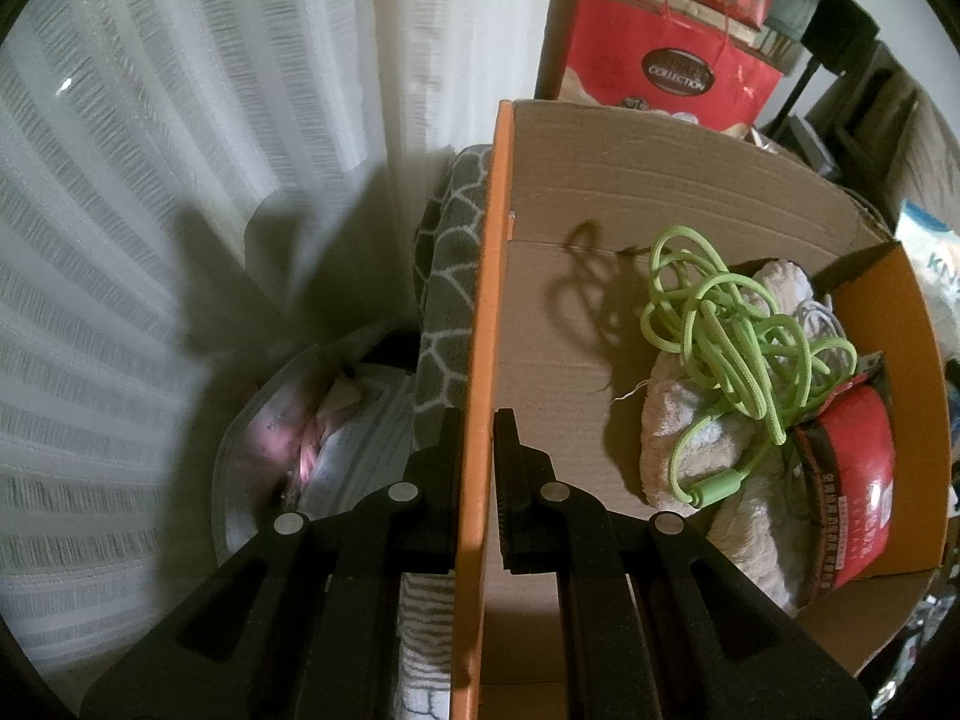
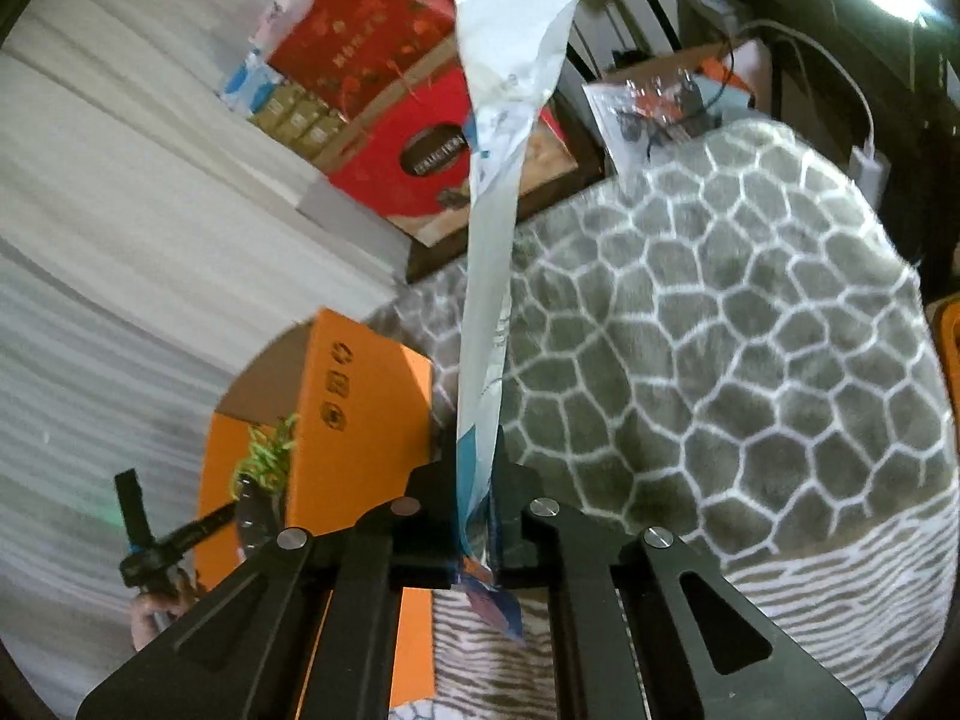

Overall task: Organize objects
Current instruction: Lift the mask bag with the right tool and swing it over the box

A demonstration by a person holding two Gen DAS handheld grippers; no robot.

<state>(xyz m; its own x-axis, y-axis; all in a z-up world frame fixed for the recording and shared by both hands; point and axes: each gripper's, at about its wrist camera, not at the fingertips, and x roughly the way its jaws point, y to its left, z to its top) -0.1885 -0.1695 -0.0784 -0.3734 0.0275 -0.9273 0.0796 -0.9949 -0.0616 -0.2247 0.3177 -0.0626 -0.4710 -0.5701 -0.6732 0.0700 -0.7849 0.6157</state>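
Here the right tongs (image 2: 477, 516) clamp a white-and-blue plastic bag (image 2: 489, 240), its long axis stretching straight away above the grey patterned blanket (image 2: 720, 360). The left tongs (image 1: 478, 480) pinch the orange cardboard box (image 1: 486, 300) wall; green cord (image 1: 738, 336) and towels (image 1: 696, 438) lie inside.

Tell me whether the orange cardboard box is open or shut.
Open. The box's side flap stands up, pinched by the left gripper, and the green cord and towels inside show from above.
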